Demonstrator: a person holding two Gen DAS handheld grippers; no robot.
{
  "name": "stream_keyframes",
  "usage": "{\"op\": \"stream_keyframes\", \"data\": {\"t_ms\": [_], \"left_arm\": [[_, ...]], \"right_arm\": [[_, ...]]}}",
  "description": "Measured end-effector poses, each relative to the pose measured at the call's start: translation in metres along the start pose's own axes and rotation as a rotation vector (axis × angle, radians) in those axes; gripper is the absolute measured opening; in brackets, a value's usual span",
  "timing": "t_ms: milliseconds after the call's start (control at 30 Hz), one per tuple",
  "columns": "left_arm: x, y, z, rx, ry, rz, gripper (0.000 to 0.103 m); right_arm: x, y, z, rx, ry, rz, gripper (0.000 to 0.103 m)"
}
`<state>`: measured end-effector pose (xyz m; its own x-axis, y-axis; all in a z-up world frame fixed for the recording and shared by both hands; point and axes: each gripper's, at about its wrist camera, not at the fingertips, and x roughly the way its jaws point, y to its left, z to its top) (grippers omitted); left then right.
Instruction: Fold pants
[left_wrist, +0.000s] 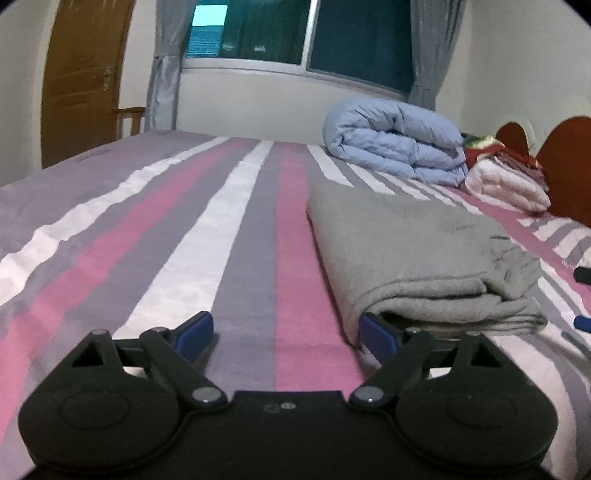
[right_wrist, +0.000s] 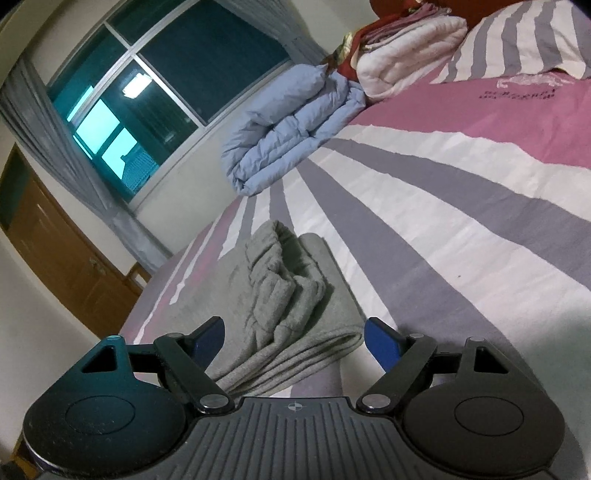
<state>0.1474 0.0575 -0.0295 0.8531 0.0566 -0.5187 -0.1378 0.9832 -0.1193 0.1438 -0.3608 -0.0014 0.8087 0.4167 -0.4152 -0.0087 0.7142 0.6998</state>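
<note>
The grey pants (left_wrist: 417, 254) lie folded into a thick rectangle on the striped bed (left_wrist: 236, 229). My left gripper (left_wrist: 286, 334) hovers low over the sheet at the bundle's near left corner. It is open, with only bedsheet between its blue fingertips (left_wrist: 195, 332), and its right fingertip sits beside the fold's edge. In the right wrist view the pants (right_wrist: 295, 295) show their bunched waistband on top and their layered edges toward me. My right gripper (right_wrist: 295, 341) is open, and that layered end lies between its fingertips without either pad pressing on it.
A rolled light-blue duvet (left_wrist: 395, 147) and a stack of white and red blankets (left_wrist: 506, 177) sit at the far right by the wooden headboard (left_wrist: 569, 166). A striped pillow (right_wrist: 517, 40) lies beyond. A window (left_wrist: 351, 37) and a brown door (left_wrist: 81, 81) stand behind the bed.
</note>
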Motion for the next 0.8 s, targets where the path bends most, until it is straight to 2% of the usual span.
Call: {"op": "stream_keyframes", "data": {"t_ms": [133, 267, 367, 467, 567, 700, 800], "left_arm": [[-0.007, -0.009, -0.002, 0.030, -0.026, -0.021, 0.082], [0.017, -0.014, -0.002, 0.051, 0.028, 0.000, 0.080], [0.031, -0.013, 0.009, 0.071, 0.021, -0.016, 0.083], [0.033, -0.009, 0.010, 0.092, 0.006, -0.007, 0.084], [0.031, -0.004, 0.001, 0.077, 0.036, 0.000, 0.074], [0.037, -0.003, 0.003, 0.114, 0.009, -0.021, 0.076], [0.042, 0.001, 0.004, 0.109, 0.005, -0.018, 0.083]], "right_arm": [[0.002, -0.001, 0.000, 0.002, 0.003, 0.014, 0.082], [0.005, 0.002, -0.003, -0.004, 0.019, 0.028, 0.082], [0.005, 0.002, -0.004, 0.003, 0.018, 0.039, 0.082], [0.011, 0.004, -0.002, 0.017, 0.026, 0.119, 0.082], [0.027, 0.009, 0.002, 0.027, 0.053, 0.189, 0.082], [0.059, 0.004, 0.004, 0.096, 0.109, 0.135, 0.082], [0.073, 0.001, 0.010, 0.112, 0.091, 0.124, 0.082]]}}
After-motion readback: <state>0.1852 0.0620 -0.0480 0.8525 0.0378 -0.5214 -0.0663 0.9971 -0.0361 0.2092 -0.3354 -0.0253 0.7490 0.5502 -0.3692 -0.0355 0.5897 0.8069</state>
